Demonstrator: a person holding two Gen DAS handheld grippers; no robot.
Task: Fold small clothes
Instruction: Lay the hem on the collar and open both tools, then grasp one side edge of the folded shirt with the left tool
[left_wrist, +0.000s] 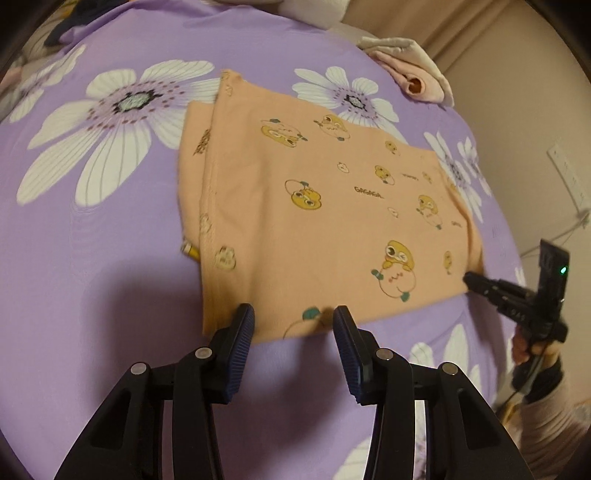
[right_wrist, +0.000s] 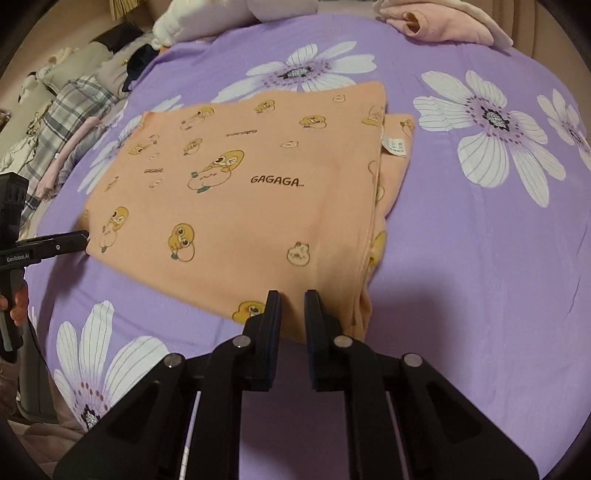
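**Peach cloth, half-folded, waits for a clean pinch**

Peach garment (right_wrist: 236, 192) lies folded flat on the purple bedsheet (right_wrist: 480, 277). Left gripper (left_wrist: 293, 321) spreads wide at one edge; right gripper (right_wrist: 292, 308), nearly closed, grips nothing. Both should probably pinch every layer before lifting together.

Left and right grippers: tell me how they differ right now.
The left gripper has its jaws spread wide; the right gripper has its jaws much closer, with a narrow gap. The left sits at one edge of the orange garment, the right at another. Both are open, holding nothing.
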